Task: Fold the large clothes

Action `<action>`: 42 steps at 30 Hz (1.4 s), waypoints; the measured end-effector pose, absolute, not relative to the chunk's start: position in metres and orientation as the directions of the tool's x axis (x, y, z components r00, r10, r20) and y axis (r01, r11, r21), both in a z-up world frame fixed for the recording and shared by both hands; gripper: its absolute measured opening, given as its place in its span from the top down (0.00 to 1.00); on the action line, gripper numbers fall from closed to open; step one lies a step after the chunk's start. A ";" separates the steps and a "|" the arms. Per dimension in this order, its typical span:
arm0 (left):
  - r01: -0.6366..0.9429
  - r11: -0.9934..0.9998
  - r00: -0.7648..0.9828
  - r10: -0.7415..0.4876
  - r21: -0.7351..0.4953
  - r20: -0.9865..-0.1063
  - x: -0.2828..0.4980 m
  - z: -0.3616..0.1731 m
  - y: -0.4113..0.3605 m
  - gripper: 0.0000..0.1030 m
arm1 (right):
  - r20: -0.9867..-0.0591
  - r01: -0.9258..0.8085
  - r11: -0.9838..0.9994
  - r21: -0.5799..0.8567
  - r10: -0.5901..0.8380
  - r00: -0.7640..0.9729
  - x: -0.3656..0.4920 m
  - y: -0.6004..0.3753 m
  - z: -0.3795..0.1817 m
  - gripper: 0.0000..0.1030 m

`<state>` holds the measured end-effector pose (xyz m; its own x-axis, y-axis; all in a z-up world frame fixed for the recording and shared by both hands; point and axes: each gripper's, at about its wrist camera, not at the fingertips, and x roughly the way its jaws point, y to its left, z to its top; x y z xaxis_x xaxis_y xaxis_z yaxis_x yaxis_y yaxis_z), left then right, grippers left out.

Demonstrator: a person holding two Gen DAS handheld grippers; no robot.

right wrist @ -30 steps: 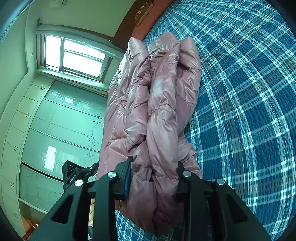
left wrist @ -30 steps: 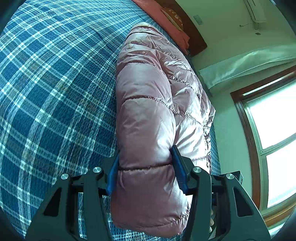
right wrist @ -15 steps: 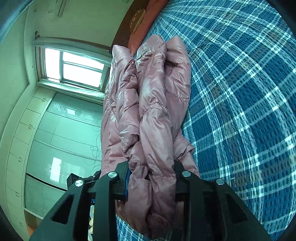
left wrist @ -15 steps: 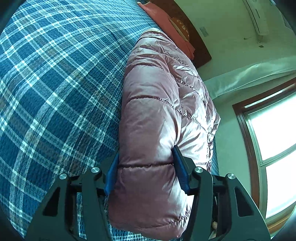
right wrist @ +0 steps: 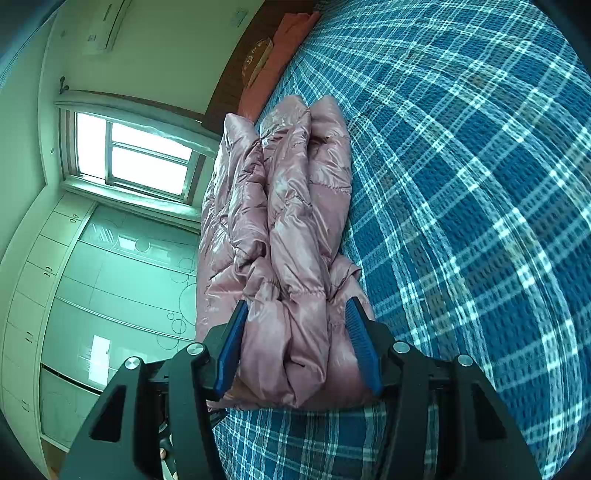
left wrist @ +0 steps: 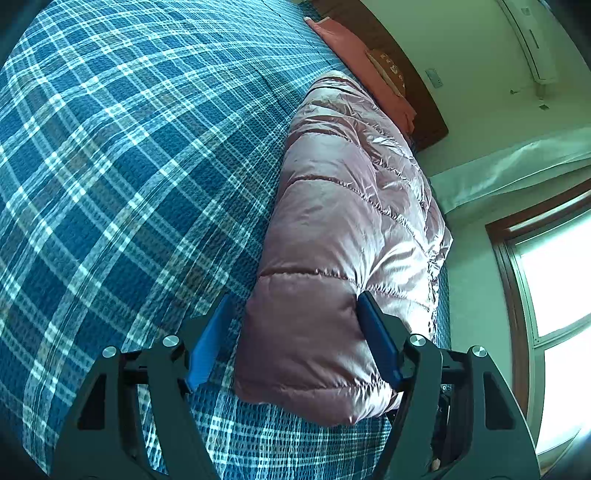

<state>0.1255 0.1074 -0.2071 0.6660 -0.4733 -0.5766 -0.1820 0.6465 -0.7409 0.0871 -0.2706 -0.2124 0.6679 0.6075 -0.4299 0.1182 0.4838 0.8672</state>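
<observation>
Both grippers (left wrist: 291, 317) (right wrist: 295, 321) have just been spreading — jacket (left wrist: 351, 221) between, released onto plaid bedspread (left wrist: 129, 166).

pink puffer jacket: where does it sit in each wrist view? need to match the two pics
Left wrist: pink puffer jacket right of centre, running from the jaws up toward the headboard.
Right wrist: jacket centre-left, bunched folds running from the jaws toward the window side.
Shared landmark: orange pillow at the head of the bed.

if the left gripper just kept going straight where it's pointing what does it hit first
The pink puffer jacket. Its folded end already sits between the left gripper's jaws, which have just been opening, with a gap now on the left side. Beyond it lies the blue plaid bedspread.
</observation>
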 end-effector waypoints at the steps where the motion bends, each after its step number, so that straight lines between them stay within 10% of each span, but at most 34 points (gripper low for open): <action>1: -0.187 0.651 0.665 -0.467 -0.735 -0.583 0.123 -0.206 0.107 0.32 | -0.431 0.122 0.484 0.867 0.604 0.670 0.082 -0.271 -0.211 0.48; 12: -0.192 0.847 0.681 -0.248 -0.495 -0.689 0.085 -0.176 0.088 0.32 | -0.567 0.153 0.662 0.734 0.473 0.674 0.019 -0.254 -0.176 0.48; 22: -0.176 0.965 0.744 0.001 -0.195 -0.668 0.047 -0.142 0.064 0.12 | -0.688 0.166 0.878 0.450 0.222 0.691 -0.024 -0.213 -0.129 0.37; 42: -0.200 0.978 0.816 0.133 -0.059 -0.562 0.004 -0.097 0.051 0.06 | -0.596 0.102 0.982 0.162 0.015 0.803 -0.047 -0.145 -0.057 0.28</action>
